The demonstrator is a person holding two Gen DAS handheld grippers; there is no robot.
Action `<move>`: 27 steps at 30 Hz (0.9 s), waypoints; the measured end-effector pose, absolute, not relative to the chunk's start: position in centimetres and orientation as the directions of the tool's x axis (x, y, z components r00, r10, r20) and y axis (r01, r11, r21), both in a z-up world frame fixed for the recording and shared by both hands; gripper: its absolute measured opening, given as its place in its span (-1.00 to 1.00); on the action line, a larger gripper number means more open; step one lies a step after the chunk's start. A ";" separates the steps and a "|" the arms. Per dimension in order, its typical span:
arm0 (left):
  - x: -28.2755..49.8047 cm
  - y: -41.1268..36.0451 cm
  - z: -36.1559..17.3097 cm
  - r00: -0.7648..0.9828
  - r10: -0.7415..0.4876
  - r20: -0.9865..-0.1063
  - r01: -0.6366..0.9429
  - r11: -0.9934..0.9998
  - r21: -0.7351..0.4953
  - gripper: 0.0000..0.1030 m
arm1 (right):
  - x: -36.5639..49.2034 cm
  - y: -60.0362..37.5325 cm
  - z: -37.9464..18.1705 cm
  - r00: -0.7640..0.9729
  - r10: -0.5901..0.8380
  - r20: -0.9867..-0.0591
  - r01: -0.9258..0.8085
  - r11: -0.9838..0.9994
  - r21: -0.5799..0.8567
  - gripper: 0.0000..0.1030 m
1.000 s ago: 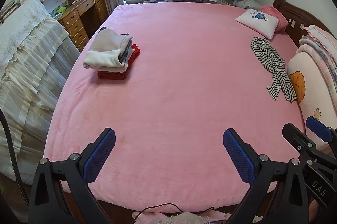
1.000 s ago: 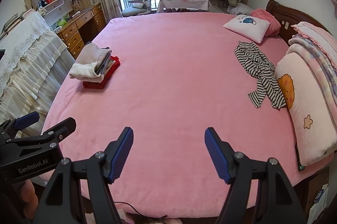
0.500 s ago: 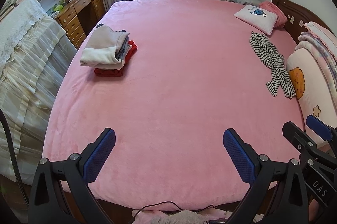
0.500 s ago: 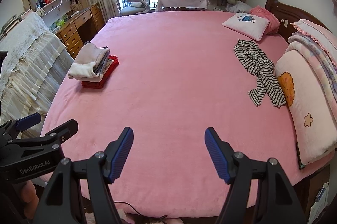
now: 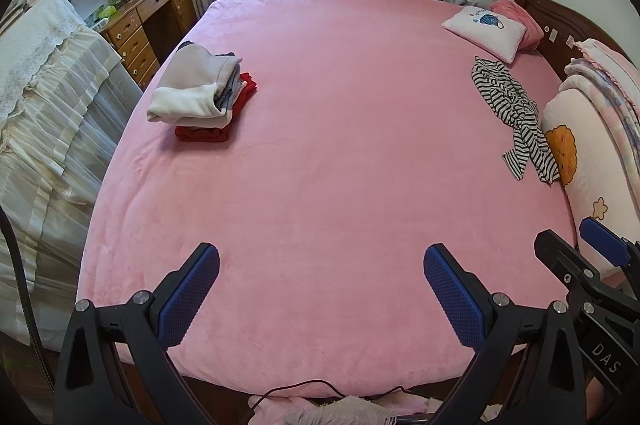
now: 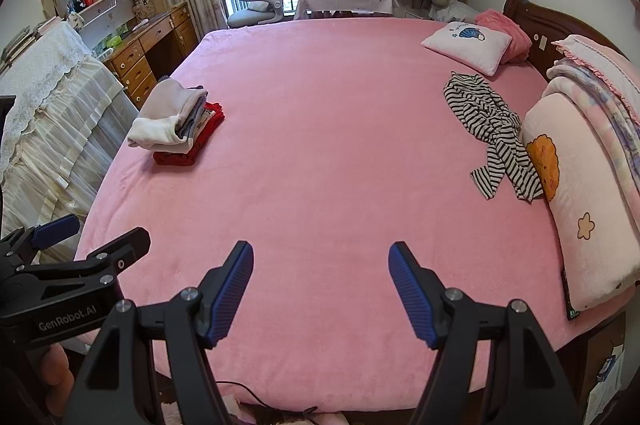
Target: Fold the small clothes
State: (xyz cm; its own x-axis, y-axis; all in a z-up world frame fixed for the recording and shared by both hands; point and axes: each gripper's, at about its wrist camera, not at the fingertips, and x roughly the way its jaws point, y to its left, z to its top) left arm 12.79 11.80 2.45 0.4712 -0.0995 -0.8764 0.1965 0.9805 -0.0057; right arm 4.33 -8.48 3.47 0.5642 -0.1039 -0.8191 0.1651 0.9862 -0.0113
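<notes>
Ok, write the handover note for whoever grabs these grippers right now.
Left gripper: open, empty, above the near edge of the bed.
Right gripper: open, empty, beside it over the same edge.
Done: a folded stack sits on the bed's left side, pale garments on top of a red one.
Left: the striped garment lies crumpled and unfolded on the right side, against the rolled quilt and just short of the small pillow. Probably fetch it, spread it flat mid-bed, fold, add to the stack.
</notes>
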 end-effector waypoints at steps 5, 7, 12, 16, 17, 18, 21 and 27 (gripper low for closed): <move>12.9 11.6 2.3 0.467 -0.103 -0.878 0.203 0.979 -0.007 0.97 | 4.3 -8.5 3.2 0.561 -0.107 -0.821 0.168 0.986 -0.013 0.37; 12.9 11.6 2.3 0.466 -0.103 -0.879 0.203 0.979 -0.007 0.97 | 4.3 -8.5 3.2 0.560 -0.108 -0.821 0.169 0.986 -0.014 0.37; 13.1 11.6 2.1 0.459 -0.105 -0.882 0.206 0.978 -0.009 0.97 | 4.3 -8.6 3.1 0.560 -0.107 -0.822 0.168 0.986 -0.014 0.37; 13.3 11.6 1.9 0.451 -0.106 -0.886 0.209 0.978 -0.011 0.97 | 4.4 -8.8 2.9 0.557 -0.109 -0.823 0.170 0.985 -0.015 0.37; 13.4 11.6 1.8 0.450 -0.107 -0.887 0.211 0.977 -0.011 0.97 | 4.4 -8.8 2.9 0.557 -0.110 -0.823 0.170 0.985 -0.016 0.37; 13.4 11.5 1.8 0.449 -0.107 -0.887 0.211 0.977 -0.011 0.97 | 4.4 -8.8 2.9 0.557 -0.109 -0.823 0.170 0.985 -0.015 0.37; 13.5 11.5 1.7 0.445 -0.108 -0.889 0.214 0.977 -0.012 0.97 | 4.4 -8.8 2.8 0.554 -0.110 -0.825 0.172 0.985 -0.015 0.37; 13.8 11.5 1.6 0.439 -0.110 -0.892 0.221 0.975 -0.012 0.97 | 4.5 -8.7 2.2 0.547 -0.112 -0.830 0.178 0.984 -0.015 0.37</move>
